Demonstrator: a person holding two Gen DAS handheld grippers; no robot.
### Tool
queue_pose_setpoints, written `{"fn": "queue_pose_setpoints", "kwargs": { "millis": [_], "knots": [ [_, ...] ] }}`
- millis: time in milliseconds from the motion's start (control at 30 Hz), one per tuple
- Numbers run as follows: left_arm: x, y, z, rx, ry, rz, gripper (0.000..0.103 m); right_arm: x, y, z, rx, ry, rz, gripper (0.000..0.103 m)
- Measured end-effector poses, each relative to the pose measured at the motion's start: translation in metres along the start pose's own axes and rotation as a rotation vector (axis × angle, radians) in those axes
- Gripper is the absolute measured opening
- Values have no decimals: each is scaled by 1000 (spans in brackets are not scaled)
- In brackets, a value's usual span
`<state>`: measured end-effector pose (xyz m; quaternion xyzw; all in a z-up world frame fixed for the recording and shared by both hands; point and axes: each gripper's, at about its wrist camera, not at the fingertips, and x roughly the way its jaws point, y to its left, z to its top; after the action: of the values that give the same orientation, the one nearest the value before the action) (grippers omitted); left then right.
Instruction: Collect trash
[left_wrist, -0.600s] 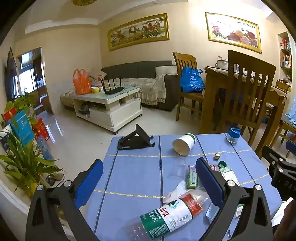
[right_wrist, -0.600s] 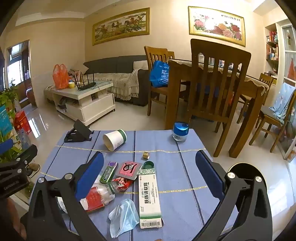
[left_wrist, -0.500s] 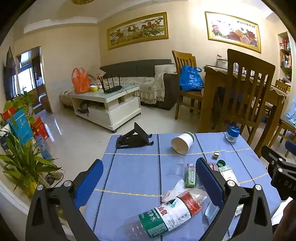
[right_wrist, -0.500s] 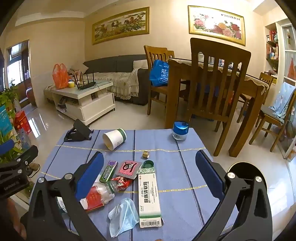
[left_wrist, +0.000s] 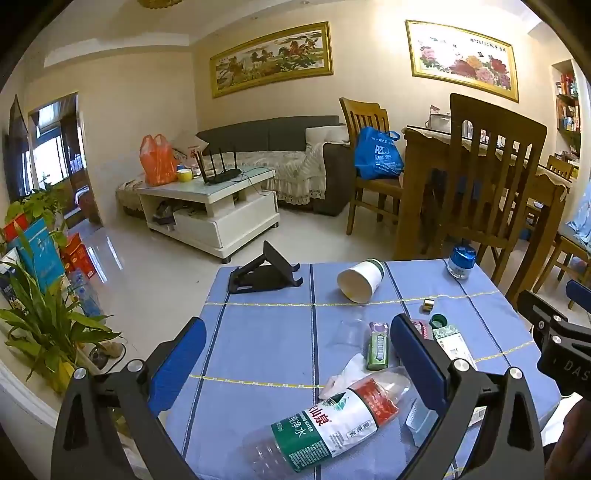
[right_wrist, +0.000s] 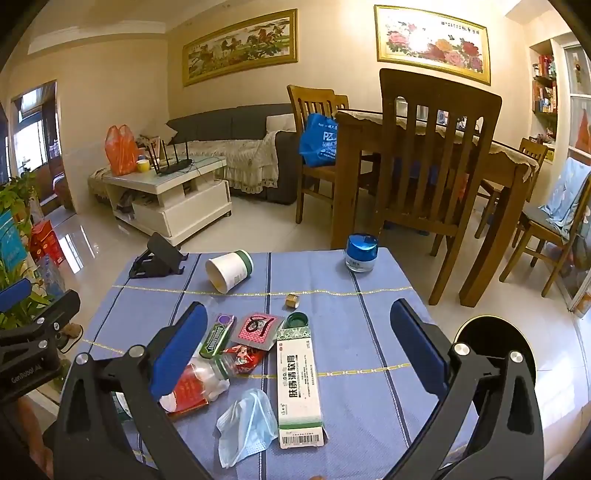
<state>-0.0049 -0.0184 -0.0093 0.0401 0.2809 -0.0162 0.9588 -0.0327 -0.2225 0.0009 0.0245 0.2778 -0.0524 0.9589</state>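
Trash lies on a blue-clothed table (left_wrist: 258, 332). An empty plastic water bottle (left_wrist: 325, 424) lies on its side between my left gripper's open, empty fingers, near the front edge. My left gripper (left_wrist: 295, 354) hovers above it. A tipped paper cup (right_wrist: 229, 269), a green gum pack (right_wrist: 218, 336), a pink wrapper (right_wrist: 258, 326), a green cap (right_wrist: 297, 319), a long white ointment box (right_wrist: 299, 387) and a blue face mask (right_wrist: 245, 421) lie ahead of my right gripper (right_wrist: 295, 350), which is open and empty above the table.
A black phone stand (left_wrist: 262, 271) and a blue-lidded jar (right_wrist: 361, 253) stand at the table's far edge. A black round bin (right_wrist: 495, 354) sits on the floor to the right. Wooden chairs (right_wrist: 432, 166) stand behind the table; plants (left_wrist: 48, 325) are at left.
Both grippers have drifted slightly; the table contents shifted a little in view. Nothing was picked up or released.
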Motion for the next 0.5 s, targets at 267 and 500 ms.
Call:
{"fn": "queue_pose_setpoints", "kwargs": {
  "millis": [267, 500],
  "knots": [
    [2, 2, -4, 11, 2, 1, 97, 4, -3, 0, 13, 7, 0, 98],
    [4, 8, -2, 6, 3, -1, 97, 4, -3, -1, 13, 7, 2, 98]
  ]
}}
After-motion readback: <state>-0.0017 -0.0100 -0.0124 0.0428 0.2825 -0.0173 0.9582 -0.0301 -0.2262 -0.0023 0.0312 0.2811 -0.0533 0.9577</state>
